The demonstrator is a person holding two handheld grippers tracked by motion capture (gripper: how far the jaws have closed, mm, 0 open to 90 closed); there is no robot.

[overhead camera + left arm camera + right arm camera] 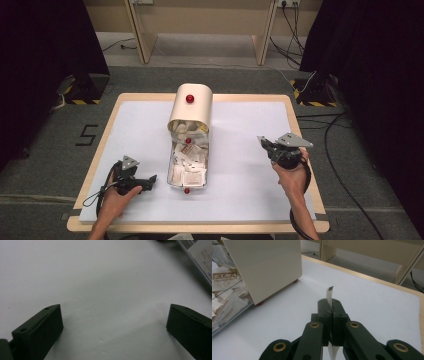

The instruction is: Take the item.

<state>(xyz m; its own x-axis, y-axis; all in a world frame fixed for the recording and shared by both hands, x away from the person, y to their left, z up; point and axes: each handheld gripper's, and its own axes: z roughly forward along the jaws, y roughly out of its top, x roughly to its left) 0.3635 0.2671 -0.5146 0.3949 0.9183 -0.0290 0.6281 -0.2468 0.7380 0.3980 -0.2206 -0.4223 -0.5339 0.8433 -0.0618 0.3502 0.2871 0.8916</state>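
Pinched tight, the right gripper [331, 308] has its two black jaws pressed together on a thin white paper slip [329, 293], whose top edge sticks up above the tips while its lower end hangs out beneath them. From the high view I see that gripper [264, 142] at about four o'clock on the white table [240, 130], well apart from the cream box [189, 107] at the centre. Its clear drawer [187, 167] is pulled out toward six o'clock and stuffed with paper packets [186, 150]. At eight o'clock my left gripper [150, 181] rests just beside the drawer, jaws spread wide with bare table between them and nothing held.
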